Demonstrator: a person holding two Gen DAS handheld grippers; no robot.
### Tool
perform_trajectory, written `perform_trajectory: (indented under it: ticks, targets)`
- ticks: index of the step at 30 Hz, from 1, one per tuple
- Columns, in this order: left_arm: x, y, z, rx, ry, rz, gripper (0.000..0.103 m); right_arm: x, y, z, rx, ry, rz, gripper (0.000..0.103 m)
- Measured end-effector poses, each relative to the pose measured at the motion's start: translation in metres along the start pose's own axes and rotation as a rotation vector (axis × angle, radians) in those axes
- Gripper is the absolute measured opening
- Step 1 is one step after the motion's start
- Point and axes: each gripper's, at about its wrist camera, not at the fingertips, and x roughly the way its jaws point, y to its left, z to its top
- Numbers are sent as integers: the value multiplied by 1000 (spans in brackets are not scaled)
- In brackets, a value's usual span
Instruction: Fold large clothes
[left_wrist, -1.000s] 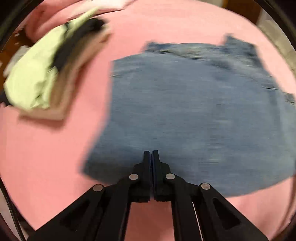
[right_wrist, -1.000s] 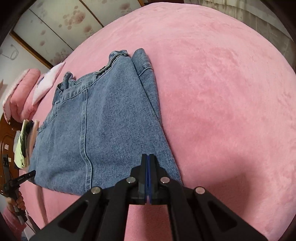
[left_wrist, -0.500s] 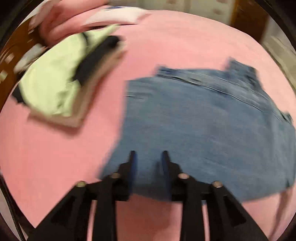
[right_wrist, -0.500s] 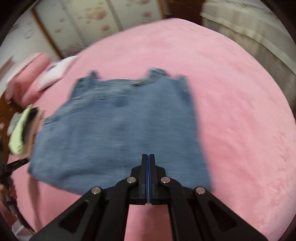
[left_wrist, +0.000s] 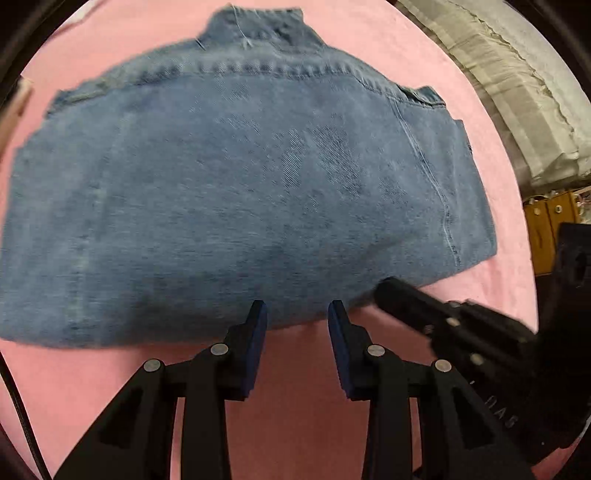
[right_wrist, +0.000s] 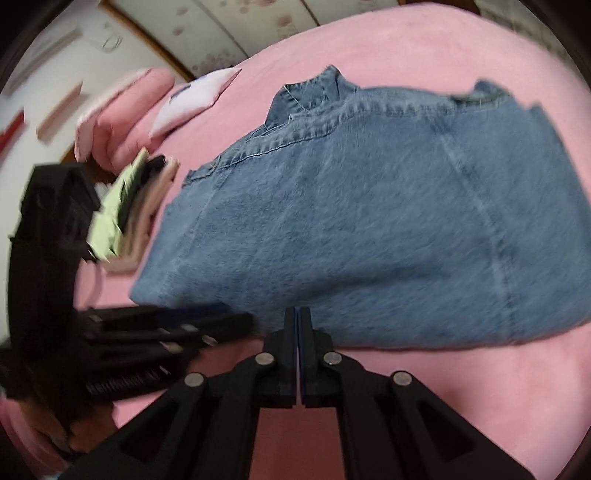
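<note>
Folded blue jeans (left_wrist: 243, 192) lie flat on the pink bed cover (left_wrist: 303, 398); they also show in the right wrist view (right_wrist: 369, 221). My left gripper (left_wrist: 297, 314) is open and empty, its fingertips at the near folded edge of the jeans. My right gripper (right_wrist: 297, 314) is shut with nothing between its pads, tips at the same near edge. Each gripper shows in the other's view: the right one (left_wrist: 391, 291) close beside the left, the left one (right_wrist: 236, 319) just left of the right.
A stack of folded clothes (right_wrist: 129, 210), pale green on top, lies left of the jeans. Pink pillows (right_wrist: 125, 114) and a white cushion (right_wrist: 192, 99) lie at the bed's head. A beige curtain (left_wrist: 517, 103) hangs beyond the bed's right side.
The left gripper has opened wider and swung right along the jeans' near edge. Both grippers have come close together. The right gripper stayed shut.
</note>
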Motion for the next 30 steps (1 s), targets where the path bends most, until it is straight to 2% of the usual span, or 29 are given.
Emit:
perform_trajectory:
  ticks: [3,8,13,18,22,23,24,25,30]
  targets:
    - [8,1,6,-14,16,-21,32,15,-4,2,28,45,24,0]
    - [18,5,10,-45,34,-55,32,34,-6,13,3,73,46,0]
    - [26,22,21,-125,74,-139,32,52,-9,31,20,83,68,0]
    - [33,22,30,-110,87,-144,32,60,-19,46,40,82,111,0]
    - [31,29,33,-130,91,-186,32,61,-25,58,42,67,147,0]
    - [28,32,32,-129,89,-190,27,61,-27,61,47,62,160,0]
    - [26,34,30,-127,88,-173,13,62,-29,66,49,61,167,0]
    - [24,36,29,-127,91,-146,8,62,-29,70,46,67,169,0]
    - [15,42,28,-145,96,-161,4,60,-25,78,18,94,161,0]
